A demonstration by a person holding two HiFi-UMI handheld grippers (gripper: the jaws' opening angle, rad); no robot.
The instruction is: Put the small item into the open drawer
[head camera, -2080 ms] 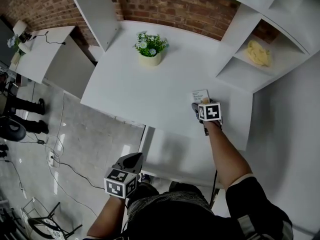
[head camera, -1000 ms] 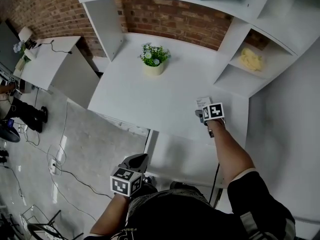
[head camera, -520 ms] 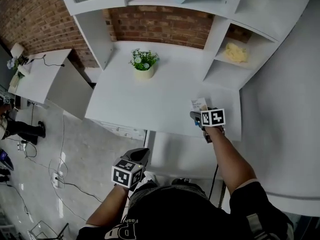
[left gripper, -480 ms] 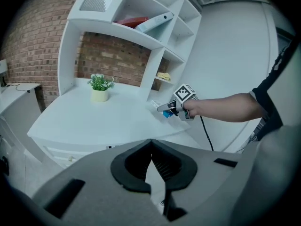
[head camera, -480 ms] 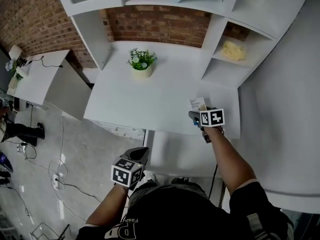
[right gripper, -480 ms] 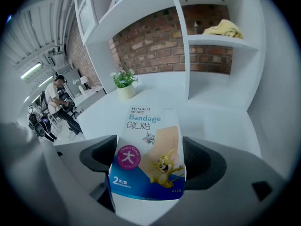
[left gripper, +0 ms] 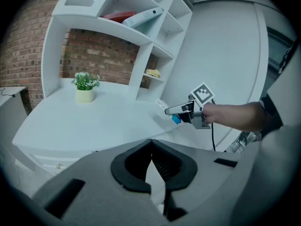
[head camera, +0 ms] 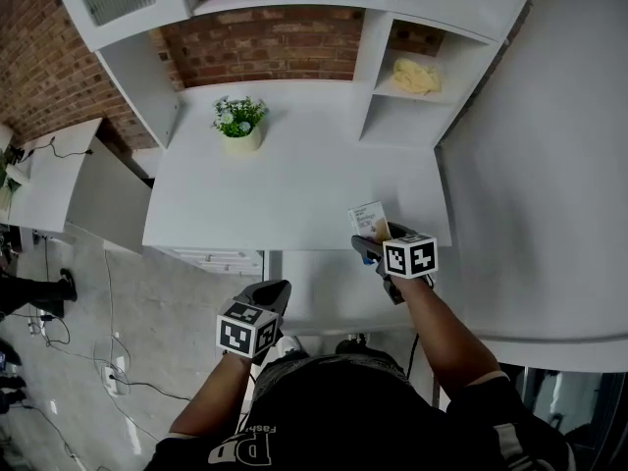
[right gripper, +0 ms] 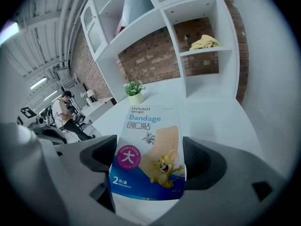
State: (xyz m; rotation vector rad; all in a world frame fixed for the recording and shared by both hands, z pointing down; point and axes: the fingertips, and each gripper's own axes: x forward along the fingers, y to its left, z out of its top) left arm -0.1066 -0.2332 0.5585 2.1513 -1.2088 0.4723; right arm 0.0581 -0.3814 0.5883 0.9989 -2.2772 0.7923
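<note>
Holding a small bandage box (right gripper: pixel 148 147) tight in the right gripper (head camera: pixel 365 247), with one jaw pressed on each side of it. Showing a white and blue front with a cartoon mouse and the word Bandage, as seen in the right gripper view. Standing up out of the jaws, right by the front edge of the white desk (head camera: pixel 285 180), near its right end. Cannot tell about touching the desk or not. Just below and in front of that edge, pulled out, the open drawer (head camera: pixel 319 297), white inside. Not yet in the drawer with the box. Lower down on the left side of the head view, the left gripper (head camera: pixel 274 290), with its jaws together and nothing between them. Well apart from the box, and pointing toward the desk and the other gripper. At the back of the desk, a little green plant in a pale pot (head camera: pixel 238 128). To the right of that, white shelves (head camera: pixel 402 121) with a yellow cloth (head camera: pixel 416 76) on one. Behind it all, a red brick wall (head camera: pixel 265 42). Far off in the right gripper view, a person (right gripper: pixel 63 111) sitting down.
</note>
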